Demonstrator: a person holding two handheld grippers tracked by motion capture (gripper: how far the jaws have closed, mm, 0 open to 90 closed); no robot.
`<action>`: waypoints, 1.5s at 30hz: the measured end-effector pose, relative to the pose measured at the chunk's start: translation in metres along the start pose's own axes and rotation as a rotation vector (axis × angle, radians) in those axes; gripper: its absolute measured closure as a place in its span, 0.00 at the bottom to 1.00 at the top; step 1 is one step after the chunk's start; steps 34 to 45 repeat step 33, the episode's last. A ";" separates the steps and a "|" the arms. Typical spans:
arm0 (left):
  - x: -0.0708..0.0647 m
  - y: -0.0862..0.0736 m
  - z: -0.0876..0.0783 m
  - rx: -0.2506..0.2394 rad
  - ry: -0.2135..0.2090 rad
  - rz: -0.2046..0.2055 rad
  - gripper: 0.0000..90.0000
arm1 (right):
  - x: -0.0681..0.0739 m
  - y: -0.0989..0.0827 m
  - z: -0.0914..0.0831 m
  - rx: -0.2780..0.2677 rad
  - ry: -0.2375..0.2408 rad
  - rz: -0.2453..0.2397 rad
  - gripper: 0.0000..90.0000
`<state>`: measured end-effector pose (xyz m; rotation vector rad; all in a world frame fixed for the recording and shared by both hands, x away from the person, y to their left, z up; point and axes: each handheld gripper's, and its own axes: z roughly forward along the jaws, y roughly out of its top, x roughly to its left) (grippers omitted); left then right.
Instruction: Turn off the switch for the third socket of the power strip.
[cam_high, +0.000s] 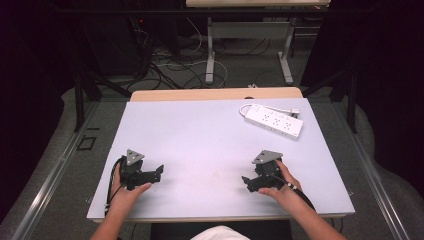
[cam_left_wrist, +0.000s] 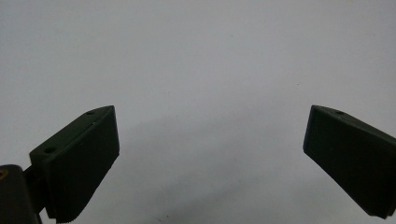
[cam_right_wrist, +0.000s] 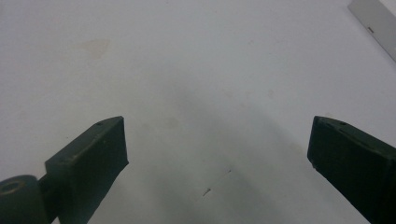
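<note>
the person's hands are resting at the near edge of the counter (cam_high: 200, 145), the left claw (cam_high: 159, 172) and right claw (cam_high: 246, 181) both gaping wide on nothing. the white power strip (cam_high: 274, 120) is lying at the far right corner, well apart from both.

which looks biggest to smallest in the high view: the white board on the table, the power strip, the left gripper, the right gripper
1. white board, by far the largest
2. power strip
3. left gripper and right gripper: these look alike, so no ranking between them; both sit nearer the camera than the strip.
</note>
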<state>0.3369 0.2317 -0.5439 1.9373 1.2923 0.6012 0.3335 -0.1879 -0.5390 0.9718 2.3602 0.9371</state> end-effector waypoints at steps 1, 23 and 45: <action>0.000 0.000 0.000 0.000 0.002 0.005 0.04 | 0.000 0.000 0.000 0.008 0.002 -0.011 0.05; 0.001 0.000 0.000 0.002 -0.001 -0.002 0.04 | 0.006 -0.011 0.004 -0.019 0.029 0.023 0.16; 0.001 0.000 0.000 0.002 0.001 -0.001 0.04 | 0.003 -0.013 0.005 -0.029 0.027 0.051 0.16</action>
